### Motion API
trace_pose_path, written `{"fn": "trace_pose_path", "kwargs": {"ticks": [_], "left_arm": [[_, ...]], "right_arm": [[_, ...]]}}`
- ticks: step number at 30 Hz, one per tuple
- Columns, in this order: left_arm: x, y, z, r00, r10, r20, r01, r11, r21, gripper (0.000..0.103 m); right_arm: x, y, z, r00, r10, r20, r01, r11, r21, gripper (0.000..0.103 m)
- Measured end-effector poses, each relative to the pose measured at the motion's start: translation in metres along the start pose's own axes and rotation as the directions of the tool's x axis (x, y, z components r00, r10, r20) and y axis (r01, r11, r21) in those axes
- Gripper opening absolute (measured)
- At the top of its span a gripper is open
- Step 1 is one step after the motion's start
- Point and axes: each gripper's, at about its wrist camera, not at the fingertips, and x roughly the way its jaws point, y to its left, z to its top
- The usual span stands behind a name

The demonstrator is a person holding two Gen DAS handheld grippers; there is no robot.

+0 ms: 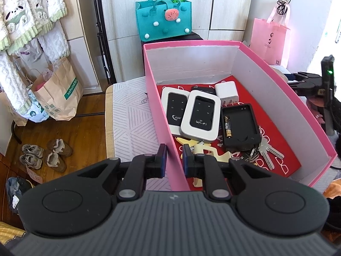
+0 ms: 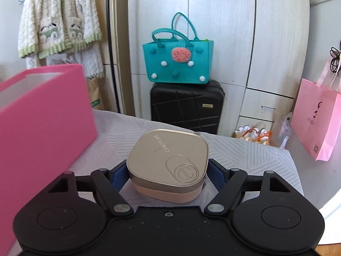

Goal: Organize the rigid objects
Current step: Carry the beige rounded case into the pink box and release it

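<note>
Although it is nearly square and so shows no clear long axis, the gold compact case [image 2: 168, 162] is laid flat, lid up, on the grey patterned cloth [image 2: 245, 155] of the table. One rounded corner is turned toward the right gripper [image 2: 166, 168]. The engraved oval emblem is set at the case's near right corner, and the lettering is run from there toward the table's far edge. A pink base is seen under the gold lid.

The case is flanked by the right gripper's widely spread jaws. The blue pads [image 2: 119, 171] are placed right at its two sides, but whether they press on it cannot be told.

Toward the table's left side, well apart from the case, the pink box [image 2: 42, 115] is stood. Its near long wall is clenched between the left gripper's [image 1: 174, 157] almost closed jaws, one finger outside and one inside. Within the box, on a red lining, two white Wi-Fi routers [image 1: 201, 116] are laid side by side, with a white plug [image 1: 227, 90] behind them. A black battery tray [image 1: 240, 125] is beside them and a bunch of keys [image 1: 268, 151] is at the tray's near corner.

Beyond the table's far edge, a teal bag [image 2: 178, 61] is set on a black suitcase [image 2: 187, 106].
</note>
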Motion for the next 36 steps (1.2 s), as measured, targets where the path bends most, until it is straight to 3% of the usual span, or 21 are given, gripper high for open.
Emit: {"fn": "trace_pose_path", "kwargs": {"ticks": [11, 14, 17, 23, 28, 36], "left_arm": [[0.0, 0.0, -0.001, 1.0, 0.006, -0.002, -0.006, 1.0, 0.003, 0.014], [0.001, -0.001, 0.0, 1.0, 0.012, -0.01, -0.012, 1.0, 0.006, 0.014], [0.0, -0.003, 0.0, 1.0, 0.017, -0.013, -0.017, 1.0, 0.01, 0.013], [-0.001, -0.002, 0.0, 1.0, 0.011, -0.009, -0.011, 1.0, -0.009, 0.013], [-0.001, 0.001, 0.002, 1.0, 0.002, -0.014, -0.003, 1.0, -0.028, 0.013], [0.0, 0.0, 0.003, 1.0, 0.009, -0.019, -0.009, 1.0, -0.027, 0.013]], "right_arm": [[-0.08, 0.037, 0.014, 0.986, 0.114, 0.124, -0.113, 0.993, -0.015, 0.081], [-0.103, 0.05, 0.022, 0.967, 0.197, 0.162, -0.195, 0.98, -0.025, 0.081], [-0.119, 0.068, 0.032, 0.935, 0.312, 0.171, -0.308, 0.95, -0.049, 0.081], [-0.112, 0.108, 0.054, 0.88, 0.472, 0.048, -0.462, 0.875, -0.144, 0.081], [-0.088, 0.136, 0.065, 0.889, 0.451, -0.073, -0.454, 0.854, -0.254, 0.081], [-0.047, 0.161, 0.07, 0.909, 0.346, -0.232, -0.411, 0.834, -0.368, 0.081]]}}
